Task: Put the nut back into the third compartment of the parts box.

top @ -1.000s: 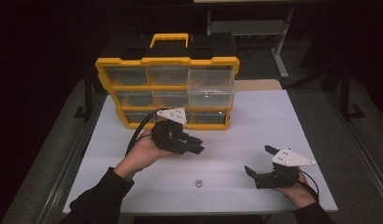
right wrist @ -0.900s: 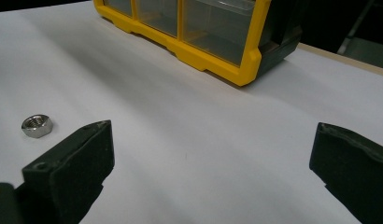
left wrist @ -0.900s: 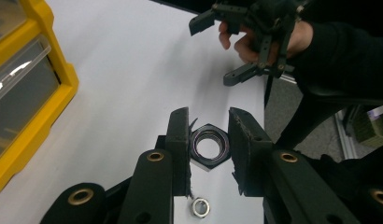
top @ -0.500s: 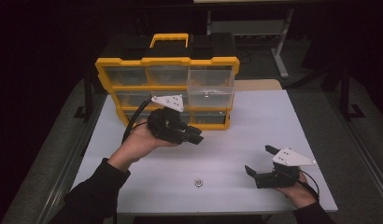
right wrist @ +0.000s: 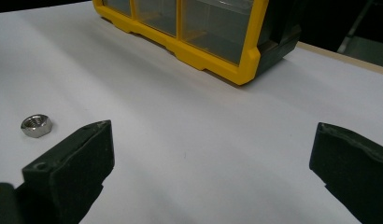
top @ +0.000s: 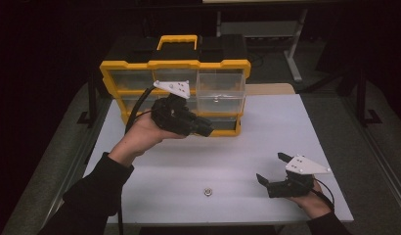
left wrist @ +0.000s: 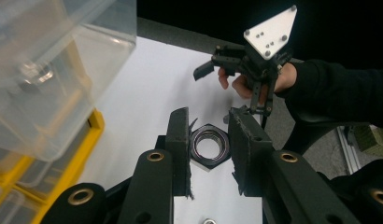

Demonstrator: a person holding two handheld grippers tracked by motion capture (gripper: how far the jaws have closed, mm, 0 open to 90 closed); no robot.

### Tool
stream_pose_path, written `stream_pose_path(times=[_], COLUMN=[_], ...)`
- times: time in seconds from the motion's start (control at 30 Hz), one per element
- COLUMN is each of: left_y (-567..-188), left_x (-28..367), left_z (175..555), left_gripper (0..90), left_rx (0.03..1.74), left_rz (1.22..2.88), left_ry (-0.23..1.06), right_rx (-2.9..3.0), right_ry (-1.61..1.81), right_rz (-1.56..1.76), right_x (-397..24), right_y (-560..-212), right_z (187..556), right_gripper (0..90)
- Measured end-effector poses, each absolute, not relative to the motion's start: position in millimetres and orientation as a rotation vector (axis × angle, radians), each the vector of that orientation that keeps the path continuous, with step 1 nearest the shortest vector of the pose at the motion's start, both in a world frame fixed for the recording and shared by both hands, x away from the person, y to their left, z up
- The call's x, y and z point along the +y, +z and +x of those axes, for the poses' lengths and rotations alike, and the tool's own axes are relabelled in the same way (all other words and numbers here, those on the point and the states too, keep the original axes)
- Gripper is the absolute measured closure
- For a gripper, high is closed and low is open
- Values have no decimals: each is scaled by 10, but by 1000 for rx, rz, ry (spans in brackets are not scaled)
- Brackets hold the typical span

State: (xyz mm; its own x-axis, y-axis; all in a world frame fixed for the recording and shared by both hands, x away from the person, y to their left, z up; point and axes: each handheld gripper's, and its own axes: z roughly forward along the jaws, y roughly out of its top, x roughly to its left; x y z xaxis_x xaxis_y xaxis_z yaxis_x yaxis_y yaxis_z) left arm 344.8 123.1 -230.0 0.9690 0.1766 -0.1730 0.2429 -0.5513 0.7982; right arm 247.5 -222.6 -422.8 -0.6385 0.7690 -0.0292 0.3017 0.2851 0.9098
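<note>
In the left gripper view a large dark hex nut (left wrist: pixel 209 147) is clamped between the two black jaws of my left gripper (left wrist: pixel 208 148). In the high view that left gripper (top: pixel 204 129) hangs above the table, right in front of the yellow organizer (top: pixel 175 64) and beside its clear drawer (top: pixel 220 90), which is pulled out. My right gripper (top: pixel 272 170) rests low at the table's near right with its jaws wide apart and nothing between them. A small silver nut (top: pixel 207 191) lies on the white table, also the small nut (right wrist: pixel 36 125) left of the right gripper (right wrist: pixel 213 163).
The organizer's clear drawer (left wrist: pixel 54 70) hangs close at the upper left of the left gripper view. The white table (top: pixel 267 132) ends at dark edges left and right. A wooden board edge (top: pixel 269 88) lies behind the organizer.
My left gripper has risen from near the table top up toward the pulled-out drawer, still holding the nut. The right gripper has stayed put.
</note>
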Motion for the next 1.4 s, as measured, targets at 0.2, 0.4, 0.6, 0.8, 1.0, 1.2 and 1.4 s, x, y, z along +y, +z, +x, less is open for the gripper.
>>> stream_pose_path(times=[0.2,0.4,0.6,0.8,1.0,1.2,1.4], left_y=[-2176,-2052,-1923,-1776,-1642,-1572,-1538], left_x=[1227,1227,1209,1189,1156,1112,1069], left_z=[3496,3545,3579,3636,3701,3777,3881], left_gripper=[706,706,706,706,706,706,706], left_rx=[282,278,265,265,268,282,304], left_rz=[2157,2146,2151,2153,2157,2159,2167], left_ry=[-88,-90,-77,-54,-37,-16,1], right_rx=[2089,2089,2087,2090,2090,2092,2091], right_ry=[1326,1329,1330,1327,1325,1325,1324], right_rz=[953,955,955,955,957,952,956], right_x=[-2230,-2232,-2239,-2233,-2245,-2245,-2245], right_y=[-4224,-4226,-4226,-4229,-4231,-4234,-4235], right_z=[2477,2479,2480,2480,2483,2486,2483], right_gripper=[0,0,0,0,0,0,0])
